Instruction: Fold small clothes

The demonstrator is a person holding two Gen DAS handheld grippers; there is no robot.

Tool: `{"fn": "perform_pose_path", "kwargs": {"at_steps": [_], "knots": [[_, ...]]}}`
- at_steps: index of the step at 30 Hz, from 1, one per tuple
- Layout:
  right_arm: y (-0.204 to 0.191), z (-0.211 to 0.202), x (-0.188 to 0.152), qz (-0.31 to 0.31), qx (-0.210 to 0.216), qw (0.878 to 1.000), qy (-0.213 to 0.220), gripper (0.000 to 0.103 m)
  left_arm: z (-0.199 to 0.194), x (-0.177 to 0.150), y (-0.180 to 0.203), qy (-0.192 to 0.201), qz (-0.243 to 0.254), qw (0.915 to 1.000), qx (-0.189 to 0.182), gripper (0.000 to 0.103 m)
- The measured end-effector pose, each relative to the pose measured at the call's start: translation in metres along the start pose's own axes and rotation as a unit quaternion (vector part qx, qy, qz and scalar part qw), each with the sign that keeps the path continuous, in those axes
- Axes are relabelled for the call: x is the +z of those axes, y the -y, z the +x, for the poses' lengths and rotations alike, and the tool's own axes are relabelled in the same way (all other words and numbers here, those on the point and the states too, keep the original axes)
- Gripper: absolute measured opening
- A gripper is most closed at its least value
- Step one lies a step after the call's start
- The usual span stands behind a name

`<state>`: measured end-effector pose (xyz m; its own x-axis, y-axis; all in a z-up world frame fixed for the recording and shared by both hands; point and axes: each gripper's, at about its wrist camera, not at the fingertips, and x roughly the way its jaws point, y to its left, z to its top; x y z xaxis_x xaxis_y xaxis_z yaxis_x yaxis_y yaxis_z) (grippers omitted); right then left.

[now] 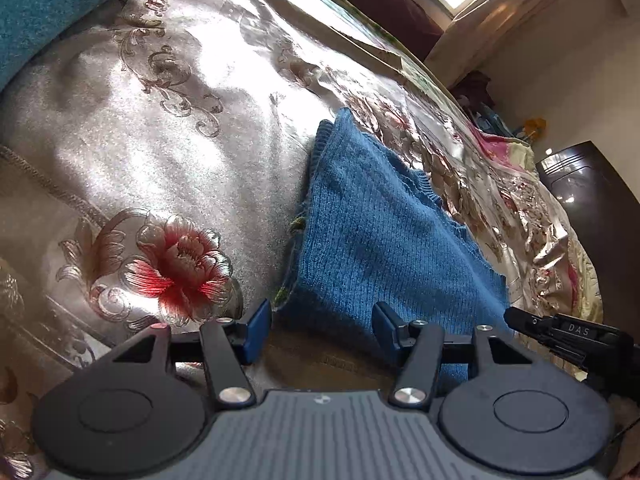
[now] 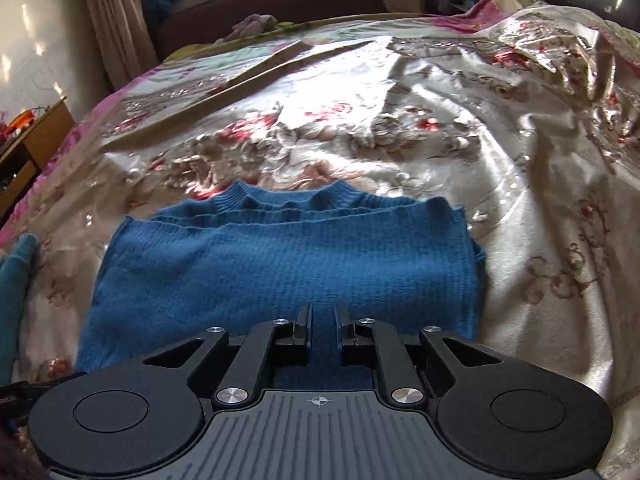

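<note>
A small blue knitted sweater (image 2: 280, 260) lies on the shiny floral bedspread (image 2: 520, 200), sleeves folded in, collar at the far end. My right gripper (image 2: 323, 320) is shut on the near hem of the sweater. In the left wrist view the same sweater (image 1: 372, 232) stretches away to the right. My left gripper (image 1: 322, 320) is open over its near left corner, its right finger (image 1: 386, 326) over the knit, its left finger (image 1: 258, 326) over the bedspread. The right gripper's tip (image 1: 560, 332) shows at the right edge there.
A teal knitted garment (image 1: 48, 8) lies at the far left on the bedspread (image 1: 160, 140); its edge also shows in the right wrist view (image 2: 16, 280). A dark cabinet (image 1: 588, 200) stands right of the bed. A wooden bedside table (image 2: 28, 148) stands left. A dark red headboard (image 2: 280, 4) is beyond.
</note>
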<state>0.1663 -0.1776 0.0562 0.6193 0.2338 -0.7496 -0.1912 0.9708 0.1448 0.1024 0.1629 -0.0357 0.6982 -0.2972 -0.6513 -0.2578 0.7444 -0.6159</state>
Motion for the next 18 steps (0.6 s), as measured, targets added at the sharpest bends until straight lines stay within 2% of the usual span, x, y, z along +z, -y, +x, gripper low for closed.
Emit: {"fn": "perform_pose_path", "kwargs": {"at_steps": [4,8,10,12,14,18], "knots": [[-0.031,0.007,0.004,-0.026,0.019,0.999,-0.017,0.013,-0.002,-0.002,-0.001,0.006,-0.001,1.0,-0.003,0.059],[-0.069,0.013,0.015,-0.055,0.046,0.997,-0.027,0.018,-0.006,-0.007,0.006,0.02,0.031,0.9993,0.006,0.058],[-0.091,0.018,0.021,-0.071,0.057,0.995,-0.032,0.019,-0.008,-0.007,0.008,0.022,0.039,0.999,-0.006,0.058],[-0.111,0.024,0.026,-0.088,0.067,0.993,-0.038,0.025,-0.009,-0.007,0.009,0.021,0.043,0.9987,-0.017,0.059],[-0.133,0.035,0.029,-0.107,0.072,0.991,-0.049,0.032,-0.007,-0.006,0.007,0.014,0.037,0.999,-0.022,0.059],[-0.169,0.057,0.035,-0.133,0.073,0.986,-0.07,0.034,-0.004,-0.004,-0.002,0.004,0.012,0.9993,-0.036,0.059]]}}
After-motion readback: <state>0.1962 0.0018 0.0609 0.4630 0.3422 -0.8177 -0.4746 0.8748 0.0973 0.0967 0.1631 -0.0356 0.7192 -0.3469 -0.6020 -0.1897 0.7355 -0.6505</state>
